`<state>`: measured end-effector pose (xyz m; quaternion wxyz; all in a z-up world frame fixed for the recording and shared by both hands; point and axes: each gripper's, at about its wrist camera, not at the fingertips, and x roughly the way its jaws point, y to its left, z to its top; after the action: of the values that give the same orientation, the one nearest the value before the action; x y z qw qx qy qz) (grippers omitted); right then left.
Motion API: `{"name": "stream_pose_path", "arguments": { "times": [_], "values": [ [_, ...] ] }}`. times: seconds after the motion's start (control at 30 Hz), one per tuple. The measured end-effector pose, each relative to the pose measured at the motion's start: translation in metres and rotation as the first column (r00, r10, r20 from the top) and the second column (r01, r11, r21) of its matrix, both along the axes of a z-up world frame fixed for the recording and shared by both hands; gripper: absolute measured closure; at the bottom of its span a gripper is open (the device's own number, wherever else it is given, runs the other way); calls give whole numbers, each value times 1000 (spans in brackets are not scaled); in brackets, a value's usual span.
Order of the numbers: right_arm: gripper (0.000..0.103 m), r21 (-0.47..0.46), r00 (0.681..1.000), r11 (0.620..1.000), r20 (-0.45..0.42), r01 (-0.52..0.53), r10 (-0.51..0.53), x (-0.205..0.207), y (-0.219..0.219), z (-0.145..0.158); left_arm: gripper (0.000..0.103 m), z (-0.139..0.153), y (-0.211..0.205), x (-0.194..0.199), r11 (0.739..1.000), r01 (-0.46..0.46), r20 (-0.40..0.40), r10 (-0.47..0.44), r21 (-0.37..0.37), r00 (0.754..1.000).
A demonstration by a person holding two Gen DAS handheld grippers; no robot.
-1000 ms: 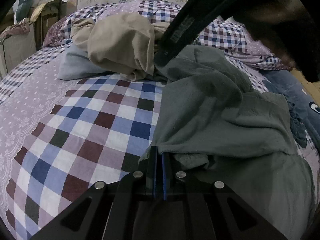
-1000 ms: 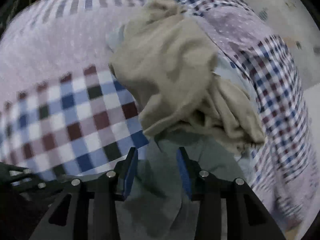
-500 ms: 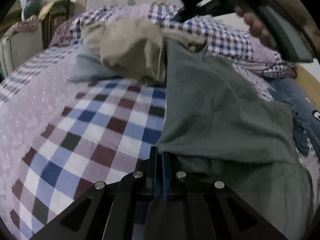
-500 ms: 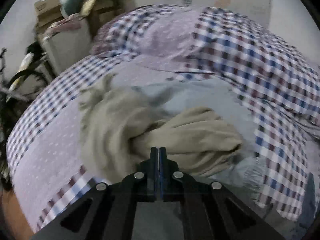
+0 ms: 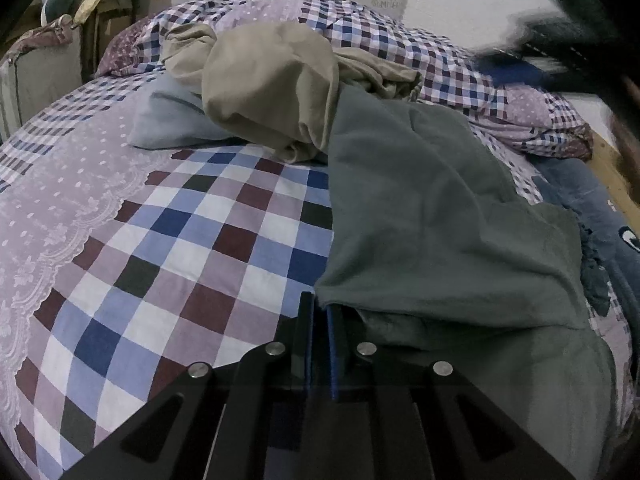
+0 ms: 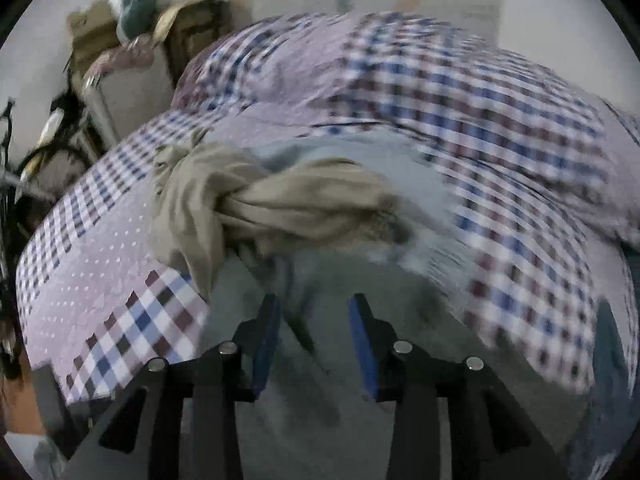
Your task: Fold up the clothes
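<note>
Two grippers in play, and only one has cloth. The left gripper has its jaws closed on the near corner of the grey garment, at six o'clock in the left wrist view. The garment runs away from that corner toward twelve o'clock, spread over the bed with a fairly straight left edge. Its right side is bunched and rumpled at three o'clock.

The right gripper hangs over the garment's far end with its jaws apart, nothing between them. That view is smeared, so the picture is soft.

At twelve o'clock in the left view sits a tan garment, knotted into a lump. It rests partly on a pale blue piece, and the grey garment's far end touches it.

Progress? Early, by my reading. The grey garment looks laid out but not creased over, with no fold visible. The tan lump and the pale blue piece look untouched, so most of the folding remains.
</note>
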<state>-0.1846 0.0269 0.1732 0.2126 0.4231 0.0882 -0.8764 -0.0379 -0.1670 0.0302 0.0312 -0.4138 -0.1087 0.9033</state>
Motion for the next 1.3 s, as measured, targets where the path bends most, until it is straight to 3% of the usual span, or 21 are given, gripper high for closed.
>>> {"name": "stream_pose_path", "arguments": {
  "times": [0.03,0.1,0.23,0.33,0.53,0.67,0.77,0.93,1.1,1.3],
  "values": [
    [62,-15,999,999,-15,29,-29,15,20,5,94,0,-1,0,1000,-1,4,1,4,1000],
    [61,-55,994,993,-27,103,-105,50,69,13,74,0,-4,0,1000,-14,14,14,14,1000],
    [58,-125,964,957,-15,262,-266,129,160,15,69,-1,-12,-1,997,-27,25,26,70,999],
    [57,-157,921,909,1,386,-390,193,220,4,55,1,-15,4,995,-26,15,25,92,1000],
    [55,-279,831,784,133,555,-541,313,306,-67,36,7,-12,22,999,4,-12,-3,44,1000],
    [55,-345,804,727,218,594,-553,357,325,-111,25,12,-12,45,999,20,-39,-19,30,999],
    [55,-343,811,735,224,585,-541,372,326,-120,19,14,-14,65,999,18,-48,-16,39,999],
    [55,-371,834,749,187,549,-519,400,317,-111,19,14,-19,104,1000,-5,-35,6,22,999],
    [55,-308,877,821,152,481,-456,425,282,-110,19,14,-32,144,998,-57,-3,57,27,998],
    [55,-269,914,873,118,407,-389,452,248,-107,19,13,-45,189,988,-120,40,117,95,992]
  ]
}}
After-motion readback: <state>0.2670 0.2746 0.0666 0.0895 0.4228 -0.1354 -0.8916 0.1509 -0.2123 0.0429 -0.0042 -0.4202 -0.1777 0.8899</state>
